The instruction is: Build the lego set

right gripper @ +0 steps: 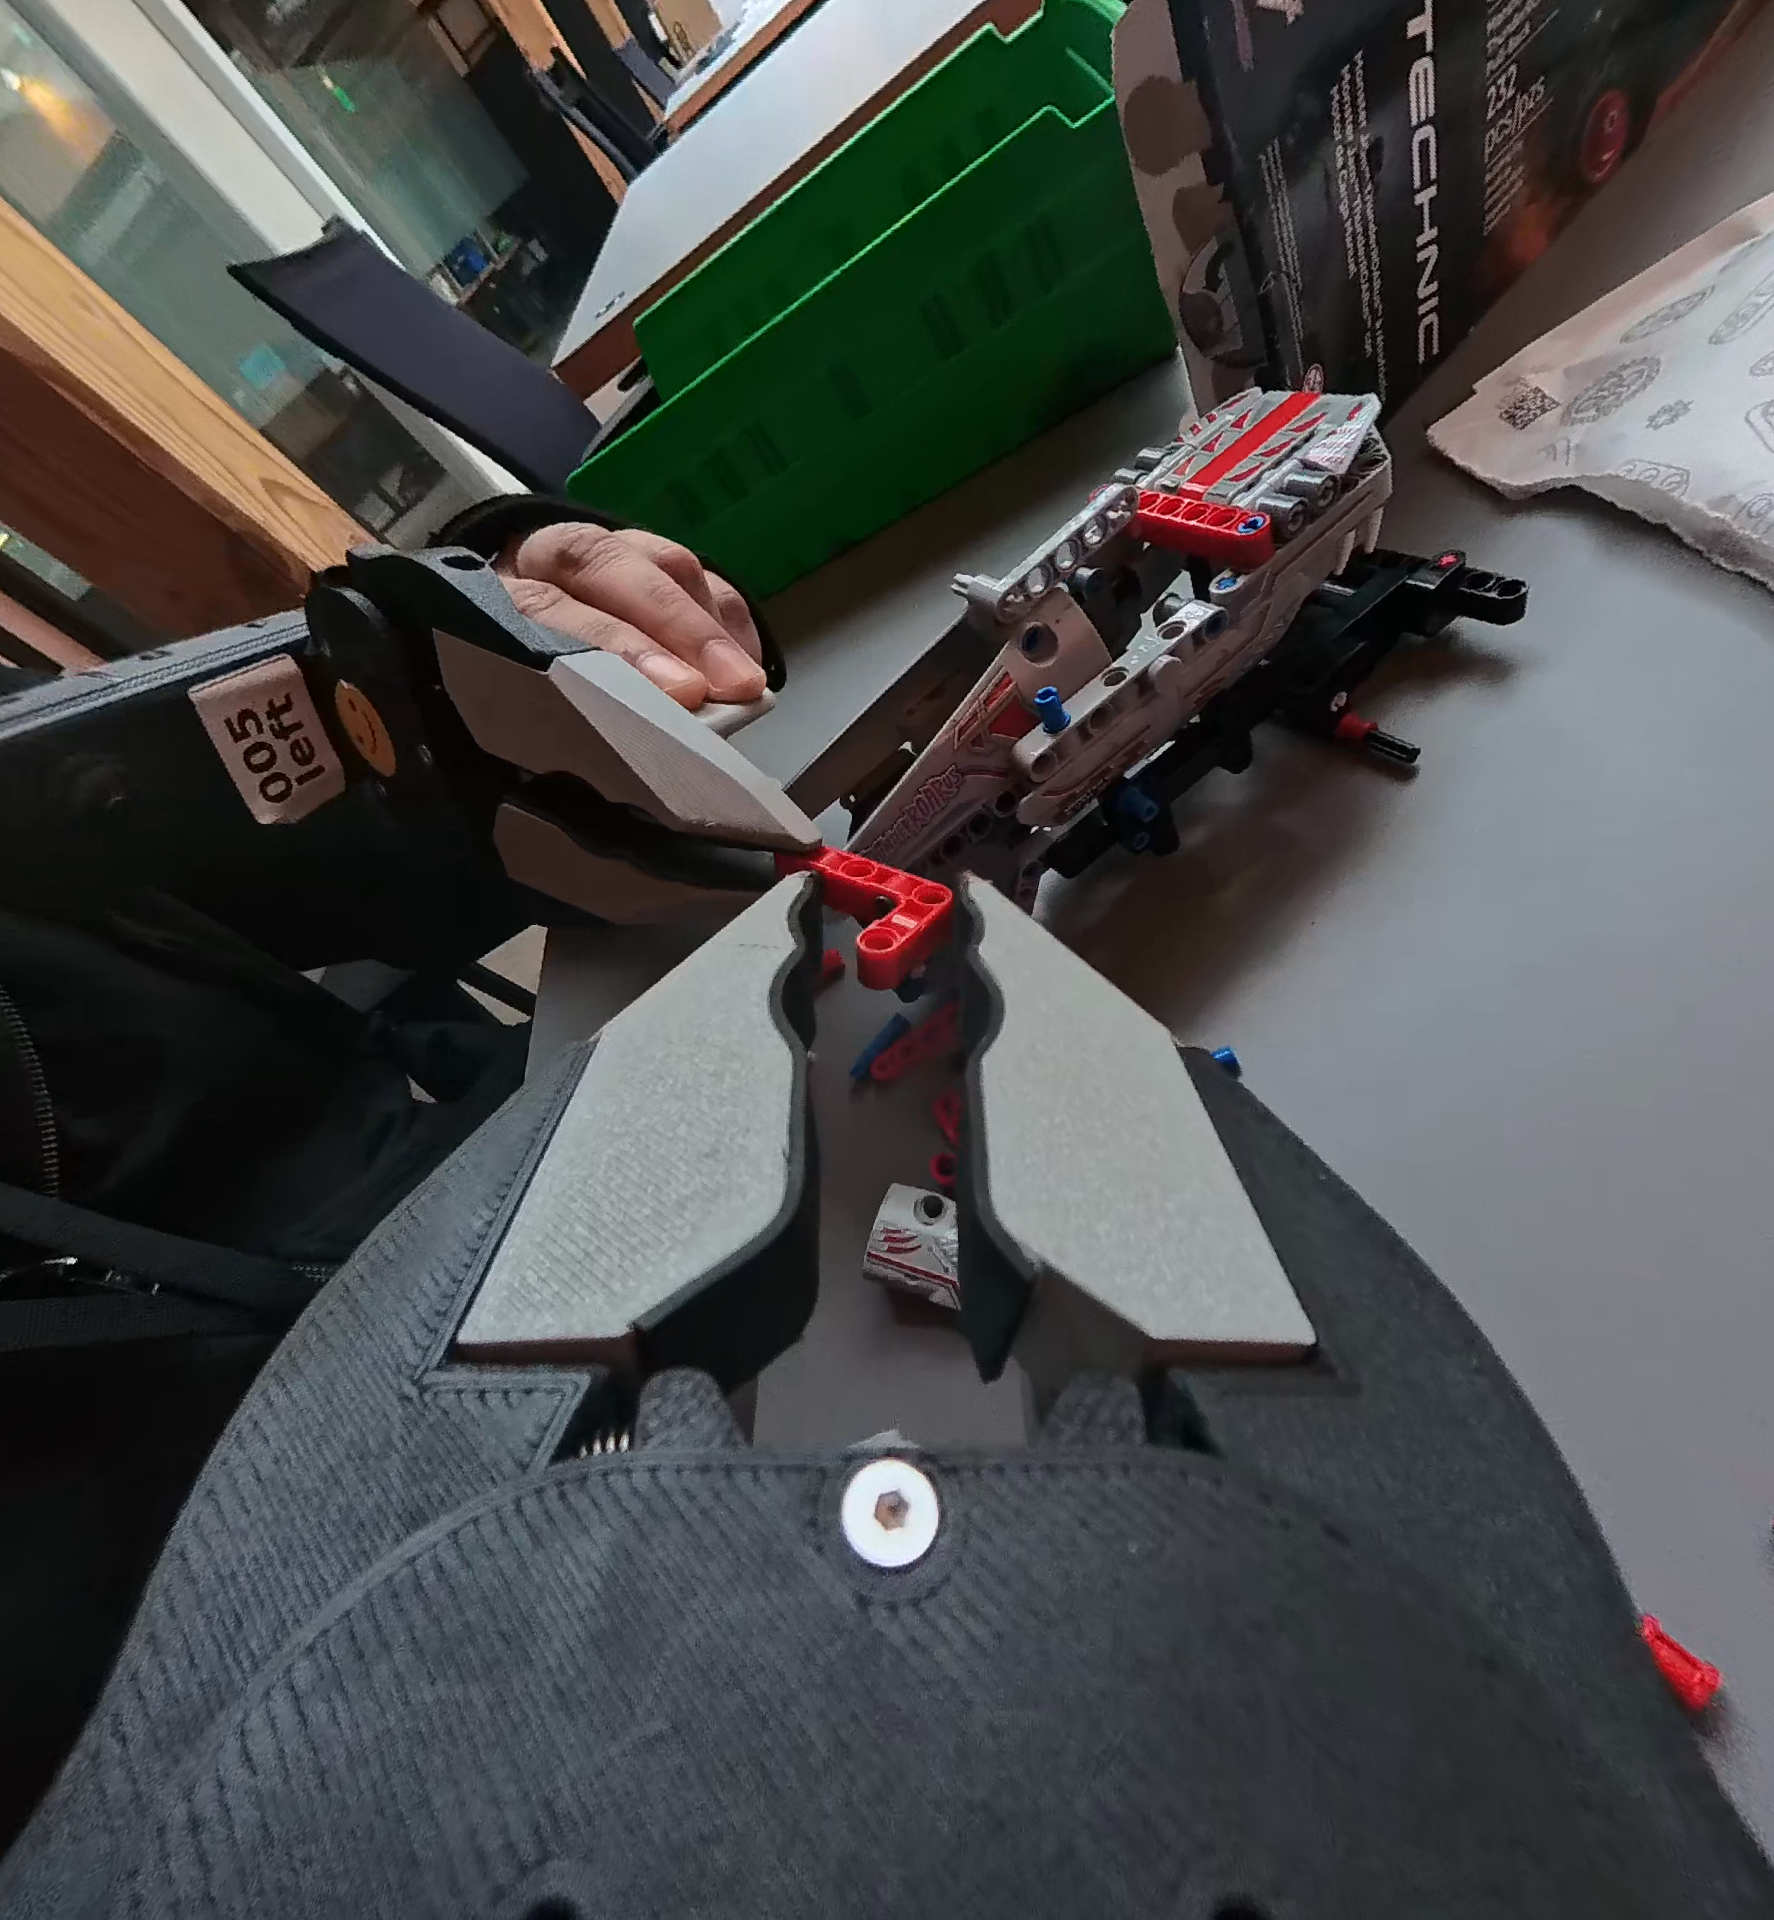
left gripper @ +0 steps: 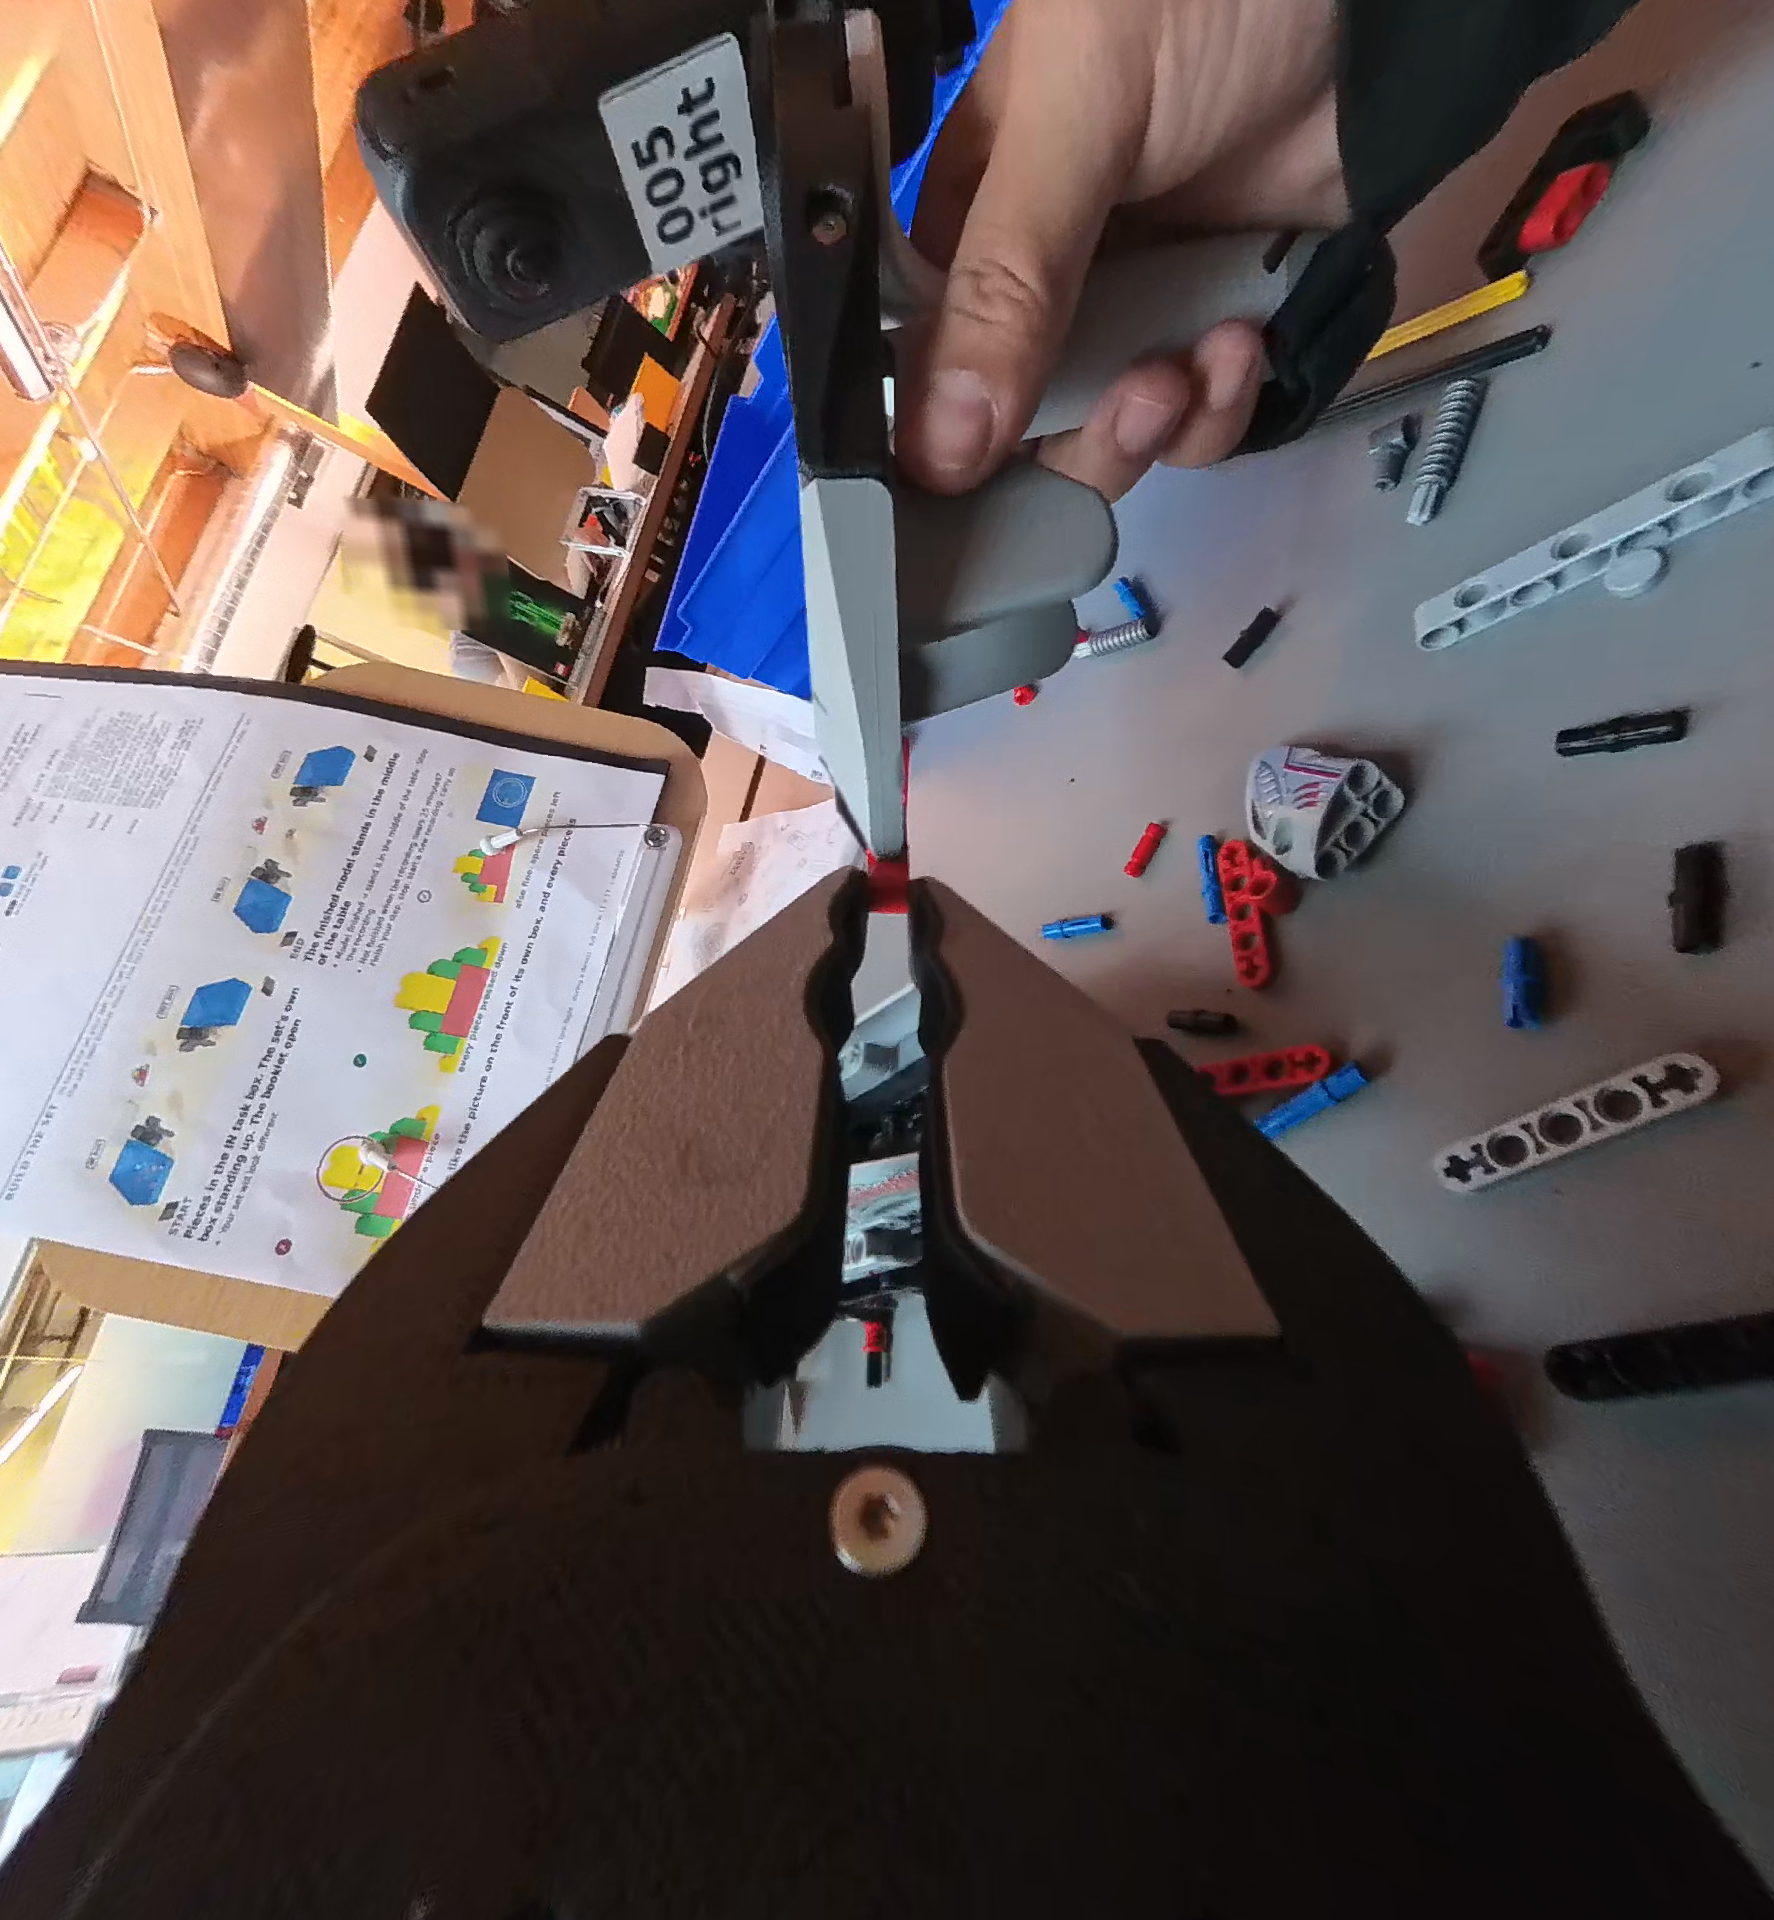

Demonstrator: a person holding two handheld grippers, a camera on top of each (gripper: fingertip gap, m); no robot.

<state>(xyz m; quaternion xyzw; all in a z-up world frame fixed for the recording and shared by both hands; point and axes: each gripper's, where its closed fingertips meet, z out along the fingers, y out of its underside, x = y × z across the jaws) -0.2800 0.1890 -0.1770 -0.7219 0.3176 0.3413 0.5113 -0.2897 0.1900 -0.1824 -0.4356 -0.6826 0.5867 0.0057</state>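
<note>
Wrist cameras face each other closely, apparently sharing the red beam (right gripper: 888, 902)

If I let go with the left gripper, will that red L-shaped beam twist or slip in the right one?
Probably stiff: the red L-shaped beam looks like rigid plastic. The right gripper pinches only its corner, so it may pivot.

Bench (right gripper: 1485, 1039): smooth matt grey. Red angled beam (right gripper: 888, 914): glossy plastic. Right claw (right gripper: 888, 914) fingers (right gripper: 675, 1143): grainy matt plastic. Far bag (right gripper: 1693, 416): crinkled paper.
</note>
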